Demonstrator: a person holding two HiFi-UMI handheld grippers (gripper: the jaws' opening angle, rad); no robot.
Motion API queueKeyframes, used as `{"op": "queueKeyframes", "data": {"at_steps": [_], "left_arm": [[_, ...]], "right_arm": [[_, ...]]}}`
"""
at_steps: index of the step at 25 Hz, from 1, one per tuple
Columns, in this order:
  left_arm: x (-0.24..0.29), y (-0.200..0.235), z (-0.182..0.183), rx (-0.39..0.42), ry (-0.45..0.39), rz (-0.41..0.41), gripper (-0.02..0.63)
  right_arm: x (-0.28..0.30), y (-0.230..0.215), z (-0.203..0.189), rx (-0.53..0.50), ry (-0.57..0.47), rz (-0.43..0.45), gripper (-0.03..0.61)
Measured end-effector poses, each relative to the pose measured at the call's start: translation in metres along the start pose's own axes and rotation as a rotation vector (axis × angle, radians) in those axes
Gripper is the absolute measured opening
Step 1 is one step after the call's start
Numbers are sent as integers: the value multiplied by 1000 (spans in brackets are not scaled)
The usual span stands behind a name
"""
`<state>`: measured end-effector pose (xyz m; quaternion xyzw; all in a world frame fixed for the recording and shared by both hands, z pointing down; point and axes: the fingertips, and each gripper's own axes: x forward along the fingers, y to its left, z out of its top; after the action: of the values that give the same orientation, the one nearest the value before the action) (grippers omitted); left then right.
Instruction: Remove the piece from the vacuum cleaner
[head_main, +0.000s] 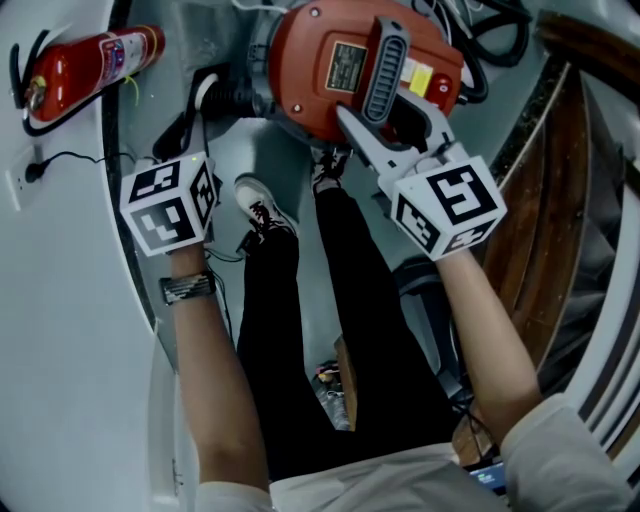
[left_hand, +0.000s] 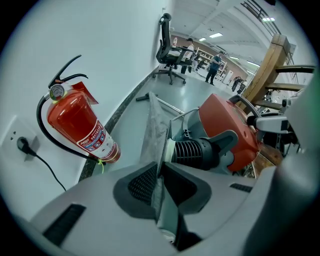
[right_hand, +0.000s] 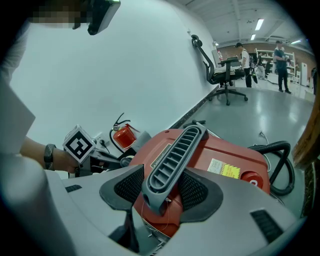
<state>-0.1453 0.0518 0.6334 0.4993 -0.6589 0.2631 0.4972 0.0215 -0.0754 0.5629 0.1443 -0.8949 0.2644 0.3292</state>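
Note:
The red vacuum cleaner (head_main: 320, 70) stands on the floor in front of the person. Its ribbed grey carry handle (right_hand: 175, 155) runs along the top, and my right gripper (right_hand: 162, 187) is shut on that handle's near end. In the left gripper view a thin flat grey piece (left_hand: 156, 125) stands edge-on beside the black ribbed hose connector (left_hand: 195, 152) at the vacuum's (left_hand: 225, 125) side. My left gripper (left_hand: 159, 187) is shut on the lower edge of that piece. In the head view only the left gripper's marker cube (head_main: 170, 205) shows; its jaws are hidden below it.
A red fire extinguisher (left_hand: 80, 125) stands against the white wall at the left, with a plug in a wall socket (left_hand: 22, 145) beside it. A black hose (right_hand: 280, 160) loops behind the vacuum. A wooden frame (left_hand: 265, 65) rises at the right. The person's legs (head_main: 300, 330) stand close behind.

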Motion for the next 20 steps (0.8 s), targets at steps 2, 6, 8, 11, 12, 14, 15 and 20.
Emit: {"op": "queueKeyframes", "data": {"at_steps": [2,6,8,11,12,14,15,20], "left_arm": [[-1,0,0,11,-6,4,46],[-1,2,1,27,-18,19,46],[1,8,3,28,-28,31,32],[4,15,7,50,-41,23,31],[3,16,9,66,-43,21,31],[2,17,11,90,-40,16,31],[0,18,11,94,-38,15,31],[-9,24,11,108,-46,17,31]], "right_arm": [[0,0,0,-1,1,0,219],[0,0,0,-1,2,0,219],[0,0,0,-2,1,1,219],[0,1,0,-3,-1,0,219],[0,0,0,-4,-2,-1,219],[0,-1,0,-5,-3,-5,219],[0,-1,0,-5,-1,-6,219],[-1,1,-3,2,1,-3,219]]}}
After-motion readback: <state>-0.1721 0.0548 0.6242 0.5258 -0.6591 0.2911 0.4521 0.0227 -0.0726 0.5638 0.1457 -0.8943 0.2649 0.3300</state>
